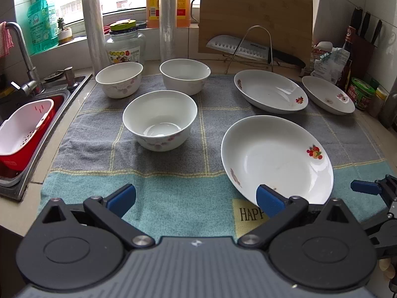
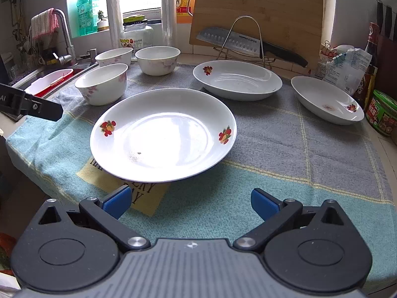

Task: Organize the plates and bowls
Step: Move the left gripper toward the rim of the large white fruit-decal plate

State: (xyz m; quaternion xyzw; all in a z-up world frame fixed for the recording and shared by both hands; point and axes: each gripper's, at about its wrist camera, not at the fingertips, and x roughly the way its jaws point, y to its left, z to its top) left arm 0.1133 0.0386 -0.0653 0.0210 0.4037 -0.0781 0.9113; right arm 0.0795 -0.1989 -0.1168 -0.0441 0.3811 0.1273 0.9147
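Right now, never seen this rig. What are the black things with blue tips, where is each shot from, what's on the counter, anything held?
No robot here: a person holds a pair of hand tongs in each hand, each carrying a fisheye camera that looks out along its blue-tipped fingers. One picture is from the left tongs, the other from the right tongs. Both are open and hold nothing. On the towel lie three bowls and three plates, none stacked. The nearest plate sits just ahead of the right tongs; the nearest bowl is ahead of the left. A knife rests on a rack behind.
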